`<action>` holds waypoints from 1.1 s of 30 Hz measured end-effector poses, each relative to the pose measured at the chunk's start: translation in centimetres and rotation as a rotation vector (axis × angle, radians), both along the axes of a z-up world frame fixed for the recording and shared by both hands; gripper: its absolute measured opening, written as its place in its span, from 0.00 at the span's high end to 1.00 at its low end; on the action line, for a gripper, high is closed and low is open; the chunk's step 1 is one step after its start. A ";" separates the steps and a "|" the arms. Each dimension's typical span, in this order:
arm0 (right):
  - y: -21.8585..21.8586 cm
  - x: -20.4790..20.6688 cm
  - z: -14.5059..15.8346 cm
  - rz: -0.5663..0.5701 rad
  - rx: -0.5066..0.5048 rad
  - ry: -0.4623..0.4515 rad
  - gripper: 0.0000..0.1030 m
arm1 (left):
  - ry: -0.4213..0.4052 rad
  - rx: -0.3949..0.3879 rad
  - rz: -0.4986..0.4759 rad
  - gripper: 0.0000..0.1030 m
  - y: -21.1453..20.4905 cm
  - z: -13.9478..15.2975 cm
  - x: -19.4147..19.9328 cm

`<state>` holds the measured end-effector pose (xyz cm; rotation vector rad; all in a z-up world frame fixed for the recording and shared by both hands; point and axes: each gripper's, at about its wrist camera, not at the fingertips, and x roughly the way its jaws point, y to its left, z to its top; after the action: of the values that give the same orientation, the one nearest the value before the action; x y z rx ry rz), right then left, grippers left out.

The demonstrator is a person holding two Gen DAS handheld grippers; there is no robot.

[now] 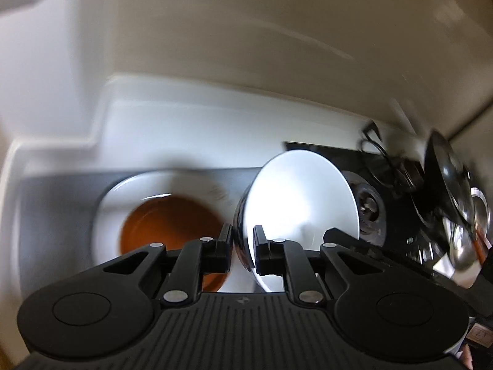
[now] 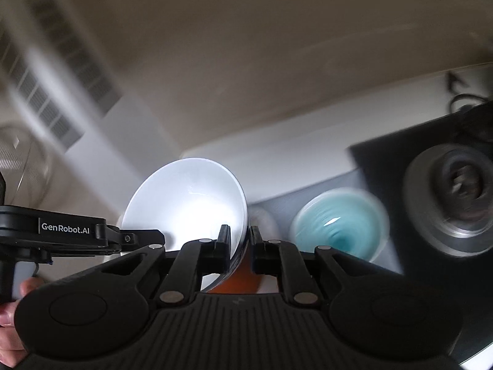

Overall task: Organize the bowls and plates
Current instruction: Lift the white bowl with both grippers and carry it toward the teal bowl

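My left gripper [image 1: 242,246] is shut on the rim of a white bowl [image 1: 302,197] with a dark outside, held tilted on its side. Left of it an orange bowl [image 1: 166,219] sits on a white plate [image 1: 107,206] on the grey counter. My right gripper [image 2: 240,246] is shut on the opposite rim of the same white bowl [image 2: 188,197]. The other gripper's body [image 2: 77,234] reaches in from the left. A teal bowl [image 2: 339,225] stands on the counter to the right. An orange surface [image 2: 243,280] shows under the bowl.
A black stove with a round burner [image 1: 368,212] [image 2: 456,197] lies to the right. A glass pot lid [image 1: 453,178] and shiny cookware stand at the far right. A beige wall rises behind. A vent grille [image 2: 58,92] is at upper left.
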<state>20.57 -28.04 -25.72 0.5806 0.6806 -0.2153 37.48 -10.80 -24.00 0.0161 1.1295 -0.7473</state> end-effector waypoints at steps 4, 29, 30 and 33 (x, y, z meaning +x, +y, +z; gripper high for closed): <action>-3.7 -0.9 -0.8 -0.060 -0.018 -0.012 0.88 | 0.001 0.041 -0.052 0.86 -4.3 -0.9 -0.2; -8.4 -1.2 -10.8 -0.138 0.076 0.043 0.87 | 0.018 0.363 -0.120 0.84 -14.5 -10.7 0.0; -8.4 -1.1 -10.9 -0.137 0.072 0.051 0.87 | 0.021 0.359 -0.116 0.84 -14.4 -10.7 0.1; -8.2 -0.6 -11.2 -0.138 0.048 0.083 0.86 | 0.043 0.341 -0.105 0.85 -14.2 -10.8 0.5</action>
<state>19.96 -36.25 -36.90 0.6682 0.7281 -0.3539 37.98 -25.01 -34.78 0.3504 1.2942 -0.6422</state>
